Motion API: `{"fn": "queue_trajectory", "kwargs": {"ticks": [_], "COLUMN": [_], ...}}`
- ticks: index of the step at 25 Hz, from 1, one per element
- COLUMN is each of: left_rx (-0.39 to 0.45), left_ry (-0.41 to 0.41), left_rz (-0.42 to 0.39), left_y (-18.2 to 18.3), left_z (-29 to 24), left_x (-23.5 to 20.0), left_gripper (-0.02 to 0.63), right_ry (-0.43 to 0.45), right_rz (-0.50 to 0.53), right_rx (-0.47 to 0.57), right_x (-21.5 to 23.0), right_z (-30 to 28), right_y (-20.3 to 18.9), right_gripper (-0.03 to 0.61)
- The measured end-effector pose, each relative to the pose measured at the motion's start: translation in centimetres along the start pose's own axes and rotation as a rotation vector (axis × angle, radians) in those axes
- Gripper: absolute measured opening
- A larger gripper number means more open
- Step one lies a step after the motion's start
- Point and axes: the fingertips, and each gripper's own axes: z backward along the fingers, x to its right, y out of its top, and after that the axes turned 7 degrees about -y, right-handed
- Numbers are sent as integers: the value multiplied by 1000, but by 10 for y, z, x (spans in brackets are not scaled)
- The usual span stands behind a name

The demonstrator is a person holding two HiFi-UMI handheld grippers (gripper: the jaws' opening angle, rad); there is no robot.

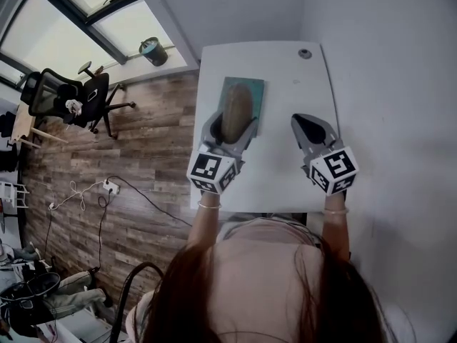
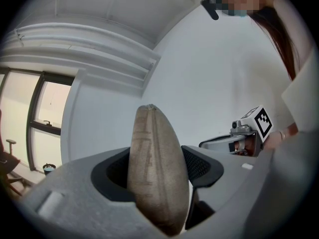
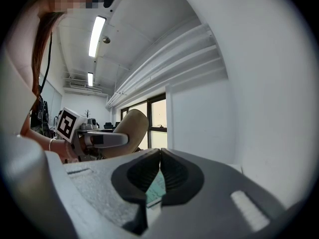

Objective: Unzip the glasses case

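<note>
An oval brown fabric glasses case (image 1: 237, 111) stands on its edge over a teal mat (image 1: 256, 95) on the white table (image 1: 285, 77). My left gripper (image 1: 231, 125) is shut on the case, one jaw on each of its broad sides. In the left gripper view the case (image 2: 157, 173) fills the gap between the pads, seam edge up. My right gripper (image 1: 301, 125) hovers over the bare table to the right, apart from the case. Its pads (image 3: 160, 168) touch with nothing between them. From the right gripper view the case (image 3: 130, 128) shows at the left.
A small round grommet (image 1: 305, 53) sits near the table's far edge. A white wall runs along the right side. On the wooden floor to the left stand an office chair (image 1: 71, 95) and a bucket (image 1: 153, 51).
</note>
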Motion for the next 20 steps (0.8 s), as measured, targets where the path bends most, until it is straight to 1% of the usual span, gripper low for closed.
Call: {"fn": "queue_trajectory", "kwargs": {"ticks": [11, 20], "left_rx": [6, 10], "left_ry": [-1, -10], "left_rz": [2, -2], "left_y": [7, 12], "left_z": [-12, -19], "left_x": [2, 4], "left_gripper": [291, 293], "right_ry": [17, 26], "right_rz": [-10, 2], "right_rx": [4, 2], "right_x": [6, 8], "right_z": [-3, -5], "right_y": [3, 5], "right_gripper": [0, 0]}}
